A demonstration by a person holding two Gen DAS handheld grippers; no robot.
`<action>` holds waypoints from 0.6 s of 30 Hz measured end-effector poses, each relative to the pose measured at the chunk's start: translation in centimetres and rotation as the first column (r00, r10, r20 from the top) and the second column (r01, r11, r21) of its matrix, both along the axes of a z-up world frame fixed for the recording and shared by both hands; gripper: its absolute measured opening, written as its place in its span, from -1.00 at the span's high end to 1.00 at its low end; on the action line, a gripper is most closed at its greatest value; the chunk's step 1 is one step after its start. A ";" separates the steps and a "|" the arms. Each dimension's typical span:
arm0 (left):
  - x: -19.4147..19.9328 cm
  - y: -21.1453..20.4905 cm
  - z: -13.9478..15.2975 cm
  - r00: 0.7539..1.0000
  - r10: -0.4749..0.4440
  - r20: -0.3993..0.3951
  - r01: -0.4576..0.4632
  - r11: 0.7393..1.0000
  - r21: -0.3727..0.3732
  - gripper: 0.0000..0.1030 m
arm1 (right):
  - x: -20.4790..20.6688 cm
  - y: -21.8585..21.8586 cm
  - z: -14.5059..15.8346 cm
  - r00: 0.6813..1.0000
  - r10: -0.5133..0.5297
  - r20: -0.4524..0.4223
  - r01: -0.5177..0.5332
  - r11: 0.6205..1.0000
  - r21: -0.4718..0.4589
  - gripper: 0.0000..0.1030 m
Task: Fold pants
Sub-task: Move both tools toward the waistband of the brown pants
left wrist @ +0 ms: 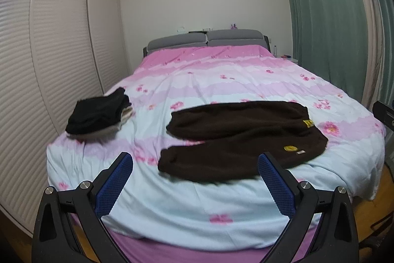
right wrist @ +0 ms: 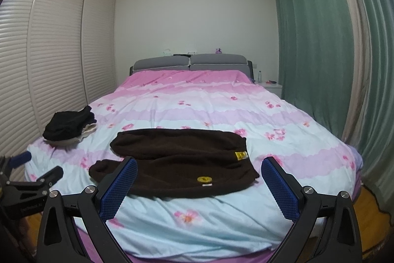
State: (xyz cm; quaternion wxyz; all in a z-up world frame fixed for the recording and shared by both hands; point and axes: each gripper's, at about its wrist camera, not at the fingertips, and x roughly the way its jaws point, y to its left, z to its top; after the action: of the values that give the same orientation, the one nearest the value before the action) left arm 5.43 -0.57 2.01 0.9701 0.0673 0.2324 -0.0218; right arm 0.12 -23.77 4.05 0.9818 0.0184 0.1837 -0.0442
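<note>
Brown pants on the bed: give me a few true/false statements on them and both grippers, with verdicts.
1. The brown pants lie spread on the bed, legs toward the left. True.
2. The left gripper is shut on a pant leg. False: its jaws stand wide apart, holding nothing.
3. A folded dark pile sits near the bed's left edge, apart from the pants. True.
4. The right gripper grips the waistband. False: it is open, above the bed's near edge.
5. The pants carry a yellow round patch. True.
</note>
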 end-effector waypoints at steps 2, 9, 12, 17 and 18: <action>1.3 -0.1 0.2 1.000 0.000 0.003 0.000 1.000 0.012 -1.00 | 1.1 -0.2 0.0 1.000 -0.001 -0.003 0.001 1.000 -0.002 -0.98; 6.6 -0.4 0.5 1.000 -0.010 0.007 0.009 1.000 0.029 -1.00 | 5.8 -1.2 0.2 1.000 -0.021 -0.010 0.021 1.000 -0.010 -0.98; 8.7 -0.8 0.5 1.000 -0.020 0.003 0.020 0.999 0.035 -1.00 | 8.0 -1.6 0.1 1.000 -0.025 -0.018 0.025 0.999 -0.023 -0.98; 12.4 -1.9 0.3 0.999 -0.042 -0.015 0.043 0.998 0.050 -1.00 | 11.7 -2.4 0.0 0.999 -0.014 -0.032 0.013 0.999 -0.036 -0.98; 13.6 -2.2 0.1 0.999 -0.049 -0.021 0.051 0.997 0.054 -1.00 | 12.6 -2.6 0.1 0.999 -0.009 -0.034 0.008 0.999 -0.038 -0.98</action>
State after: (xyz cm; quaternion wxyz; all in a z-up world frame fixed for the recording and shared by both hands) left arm 18.99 -2.78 2.16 0.9647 0.0993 0.2406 -0.0404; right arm 12.68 -26.38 4.12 0.9785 -0.0001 0.1997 -0.0522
